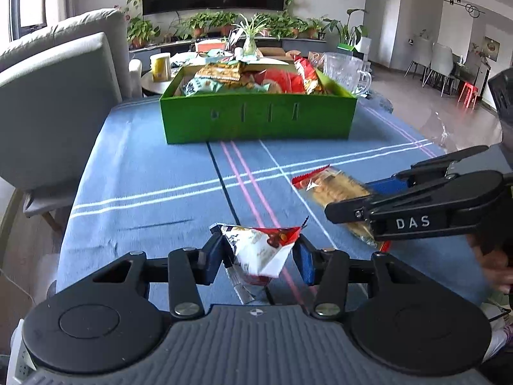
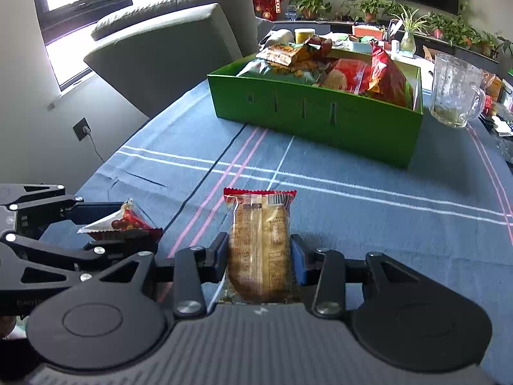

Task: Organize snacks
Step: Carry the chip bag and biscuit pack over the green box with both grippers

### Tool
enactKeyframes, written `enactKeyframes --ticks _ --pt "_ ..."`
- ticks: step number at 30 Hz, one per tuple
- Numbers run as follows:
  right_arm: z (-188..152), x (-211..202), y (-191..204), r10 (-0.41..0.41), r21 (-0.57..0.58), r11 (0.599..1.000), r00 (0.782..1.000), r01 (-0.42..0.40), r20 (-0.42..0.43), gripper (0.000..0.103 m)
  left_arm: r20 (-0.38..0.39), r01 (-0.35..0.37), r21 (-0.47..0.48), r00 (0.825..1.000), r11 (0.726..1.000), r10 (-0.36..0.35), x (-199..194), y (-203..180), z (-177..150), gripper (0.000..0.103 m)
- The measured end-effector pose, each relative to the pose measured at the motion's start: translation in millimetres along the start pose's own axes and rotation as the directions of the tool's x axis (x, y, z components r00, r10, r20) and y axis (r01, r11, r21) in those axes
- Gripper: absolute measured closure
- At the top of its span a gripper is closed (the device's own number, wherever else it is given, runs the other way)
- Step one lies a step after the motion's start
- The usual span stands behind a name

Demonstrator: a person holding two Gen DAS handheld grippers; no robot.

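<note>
My left gripper (image 1: 258, 248) is shut on a small white and red snack packet (image 1: 253, 240), held just above the blue striped tablecloth (image 1: 144, 166). To its right, my right gripper (image 1: 352, 197) is shut on a clear bread packet (image 1: 333, 186) with red ends. In the right wrist view the bread packet (image 2: 259, 224) lies lengthwise between the pads of the right gripper (image 2: 259, 255). There the left gripper (image 2: 134, 224) shows at the left with the small packet (image 2: 118, 223). A green box (image 1: 256, 118) heaped with snack bags stands farther back on the table.
A glass mug (image 2: 455, 89) stands right of the green box (image 2: 314, 112). A grey sofa (image 1: 54, 96) borders the table's left side. Potted plants and clutter sit behind the box. A person's hand (image 1: 493, 266) grips the right tool.
</note>
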State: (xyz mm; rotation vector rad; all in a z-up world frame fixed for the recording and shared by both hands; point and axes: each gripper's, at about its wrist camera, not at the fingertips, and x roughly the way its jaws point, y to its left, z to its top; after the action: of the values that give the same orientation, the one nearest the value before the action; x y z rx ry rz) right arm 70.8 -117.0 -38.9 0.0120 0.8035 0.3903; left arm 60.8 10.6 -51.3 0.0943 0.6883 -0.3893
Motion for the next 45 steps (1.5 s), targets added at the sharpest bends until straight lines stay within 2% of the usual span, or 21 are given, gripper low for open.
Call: enactKeyframes --ticks 14,26,35,38,45 --pt "4.5 -8.5 -6.6 -0.005 0.032 0.999 0.999 0.004 0.033 0.017 0.058 0.028 0.007 0.998 1.000 -0.029 -8.4 -2.3 17.0 0.060" --pt "20.1 -15.4 -10.0 0.002 0.063 0.998 0.996 -0.008 0.087 0.017 0.093 0.014 0.022 0.995 1.000 -0.016 -4.2 -1.5 31.3 0.060" --pt "45.5 -17.3 -23.6 -0.018 0.095 0.995 0.990 0.004 0.143 0.017 0.140 0.026 0.031 0.990 0.999 -0.030 10.9 0.3 68.9 0.060" --pt "55.6 -16.3 -31.9 -0.032 0.109 0.994 0.986 0.014 0.162 0.017 0.143 0.044 0.011 0.989 0.999 -0.045 22.2 3.7 86.9 0.060" --pt "79.7 -11.7 -55.6 -0.065 0.159 0.987 0.980 0.035 0.189 0.017 0.166 0.037 0.026 0.985 0.999 -0.041 45.7 2.1 121.1 0.060"
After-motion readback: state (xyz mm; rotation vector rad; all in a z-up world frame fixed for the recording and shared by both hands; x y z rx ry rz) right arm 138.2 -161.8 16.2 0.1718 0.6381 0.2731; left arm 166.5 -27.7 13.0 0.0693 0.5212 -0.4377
